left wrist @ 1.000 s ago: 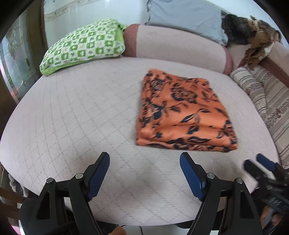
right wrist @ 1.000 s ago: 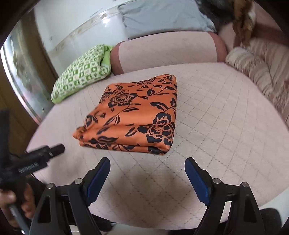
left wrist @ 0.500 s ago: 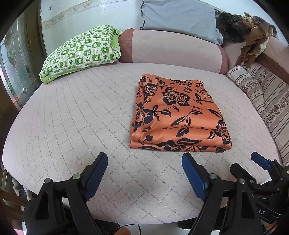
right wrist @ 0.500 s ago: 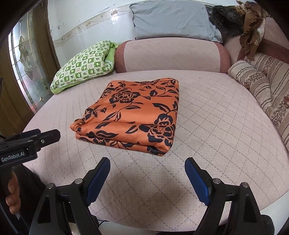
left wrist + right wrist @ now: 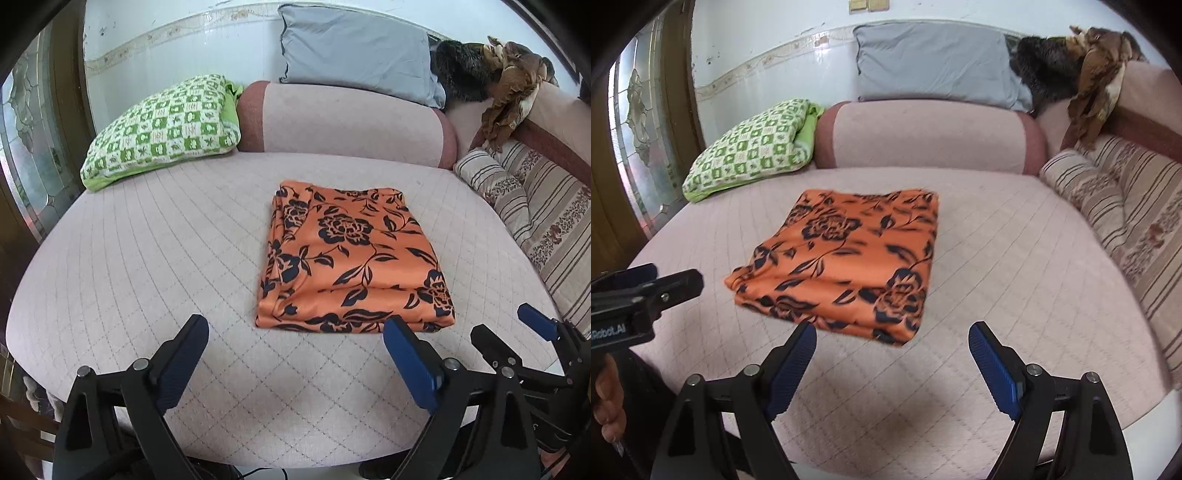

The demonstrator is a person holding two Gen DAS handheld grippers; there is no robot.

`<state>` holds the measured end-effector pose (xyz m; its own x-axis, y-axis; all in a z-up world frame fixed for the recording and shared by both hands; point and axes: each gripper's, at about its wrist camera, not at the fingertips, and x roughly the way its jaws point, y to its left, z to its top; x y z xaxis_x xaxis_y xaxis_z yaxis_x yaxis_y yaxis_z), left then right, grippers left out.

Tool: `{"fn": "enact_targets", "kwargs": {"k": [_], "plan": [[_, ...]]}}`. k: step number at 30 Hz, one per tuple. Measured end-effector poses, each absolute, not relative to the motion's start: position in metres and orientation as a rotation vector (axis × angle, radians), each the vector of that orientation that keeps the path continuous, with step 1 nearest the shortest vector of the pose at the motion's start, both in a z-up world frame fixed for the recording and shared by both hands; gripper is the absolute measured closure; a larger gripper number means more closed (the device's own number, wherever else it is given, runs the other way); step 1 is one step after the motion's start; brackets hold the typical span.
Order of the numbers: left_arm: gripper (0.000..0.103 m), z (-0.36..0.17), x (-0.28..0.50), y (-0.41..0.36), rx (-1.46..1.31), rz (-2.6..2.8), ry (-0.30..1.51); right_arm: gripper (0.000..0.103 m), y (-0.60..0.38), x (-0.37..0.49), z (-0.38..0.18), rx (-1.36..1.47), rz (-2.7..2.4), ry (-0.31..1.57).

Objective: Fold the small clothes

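An orange garment with a black flower print lies folded into a thick rectangle on the pink quilted bed. My left gripper hovers just short of its near edge. Its jaws are opening, and nothing is between them. In the right wrist view the same garment sits just beyond my right gripper, which is open and empty. Each gripper shows in the other's view: the right gripper at the right edge, the left gripper at the left edge with a hand below it.
A green checked pillow, a pink bolster and a grey pillow line the back. Striped cushions and a pile of brown cloth lie to the right. The bed's rounded front edge runs under both grippers.
Both grippers have drawn back and risen a little, so the folded garment looks farther off. The left jaws stand slightly wider. The garment has not moved.
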<state>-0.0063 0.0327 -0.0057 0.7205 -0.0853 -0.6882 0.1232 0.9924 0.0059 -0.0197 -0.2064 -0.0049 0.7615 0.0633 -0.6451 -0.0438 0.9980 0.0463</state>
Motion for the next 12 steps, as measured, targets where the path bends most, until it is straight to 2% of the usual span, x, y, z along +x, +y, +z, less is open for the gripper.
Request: {"fn": "enact_targets", "kwargs": {"k": [6,12], "plan": [[0.007,0.0,-0.008,0.028,0.066,-0.117,0.752,0.016,-0.205,-0.017,-0.001,0.008,0.04,0.708],[0.002,0.005,-0.009,0.029,0.065,-0.1,0.721,0.016,-0.199,-0.017,0.001,-0.009,0.041,0.703]]}}
